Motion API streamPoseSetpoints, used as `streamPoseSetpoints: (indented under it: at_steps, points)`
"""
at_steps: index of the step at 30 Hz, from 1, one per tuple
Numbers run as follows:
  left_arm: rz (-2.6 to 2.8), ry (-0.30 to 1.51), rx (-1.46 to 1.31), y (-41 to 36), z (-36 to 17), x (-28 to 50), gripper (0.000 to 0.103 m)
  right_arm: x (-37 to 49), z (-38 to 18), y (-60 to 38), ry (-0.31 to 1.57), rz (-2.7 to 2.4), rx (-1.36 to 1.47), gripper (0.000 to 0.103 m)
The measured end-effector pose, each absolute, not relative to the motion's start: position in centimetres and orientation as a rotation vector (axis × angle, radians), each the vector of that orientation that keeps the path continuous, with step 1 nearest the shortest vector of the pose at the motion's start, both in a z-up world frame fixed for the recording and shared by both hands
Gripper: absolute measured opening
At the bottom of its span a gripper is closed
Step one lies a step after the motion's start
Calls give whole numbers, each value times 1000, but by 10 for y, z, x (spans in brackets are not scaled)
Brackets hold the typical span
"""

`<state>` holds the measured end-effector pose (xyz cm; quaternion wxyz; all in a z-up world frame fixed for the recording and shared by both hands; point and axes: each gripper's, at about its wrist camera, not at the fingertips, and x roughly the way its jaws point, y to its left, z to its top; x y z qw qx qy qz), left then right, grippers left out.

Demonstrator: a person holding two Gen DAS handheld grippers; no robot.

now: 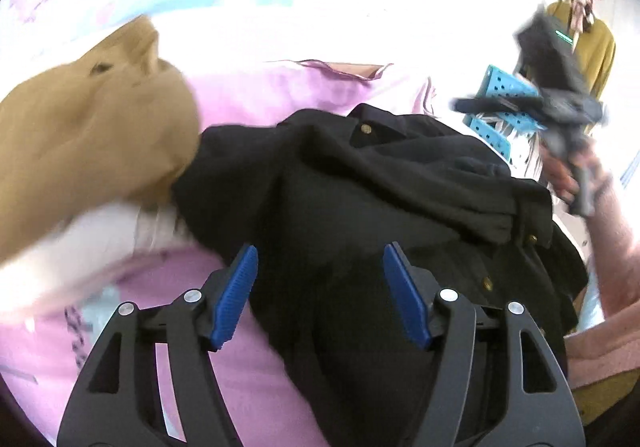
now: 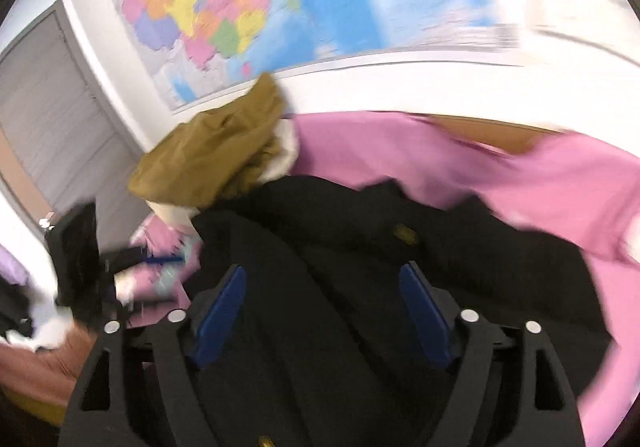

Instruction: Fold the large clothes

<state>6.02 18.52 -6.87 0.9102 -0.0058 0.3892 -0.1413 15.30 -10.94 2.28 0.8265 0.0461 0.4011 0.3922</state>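
**Both grippers spread above a crumpled black garment**

Black buttoned garment heaped at centre of the left wrist view, on a pink sheet; brass buttons showing near 12 o'clock and 4 o'clock of the heap. Left gripper released, blue pads wide apart, dark cloth lying below and between them but not pinched. Tan garment bunched at 9 to 10 o'clock, touching the black heap's left edge, with white fabric under it. Right gripper blurred at 2 o'clock, blue perforated fingers parted, a hand on its grip; mustard clothing hanging behind it.

In the right wrist view, heavily smeared: right gripper likewise released, nothing clamped, black garment filling the space beneath and between the pads. Tan garment at 10 o'clock against the black cloth's far edge; pink sheet sweeping from 12 to 4 o'clock. Colourful wall map at 11 o'clock, grey door at 9 o'clock. Left gripper a dark blur at 8 o'clock, state unreadable from here.
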Motion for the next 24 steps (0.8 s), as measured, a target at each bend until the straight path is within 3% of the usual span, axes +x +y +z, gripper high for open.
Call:
streamPoseSetpoints:
  at_steps: [8,13,17,19,20,24]
  points:
    - [-287,876,33,166,-88,108,65,67,-25,-174,907,639,-21,87]
    - [-273,889,63,157,-85,119,65,41,-23,-173,854,610,-69,87]
    - [-280,889,63,155,-83,120,65,20,-24,-180,831,749,39,70]
    - [-278,893,65,155,-83,122,65,25,-33,-170,869,773,46,33]
    - [-276,893,68,155,-83,122,65,30,-37,-164,906,782,51,7]
    - [-288,882,78,152,-76,120,64,35,-9,-173,827,869,168,3]
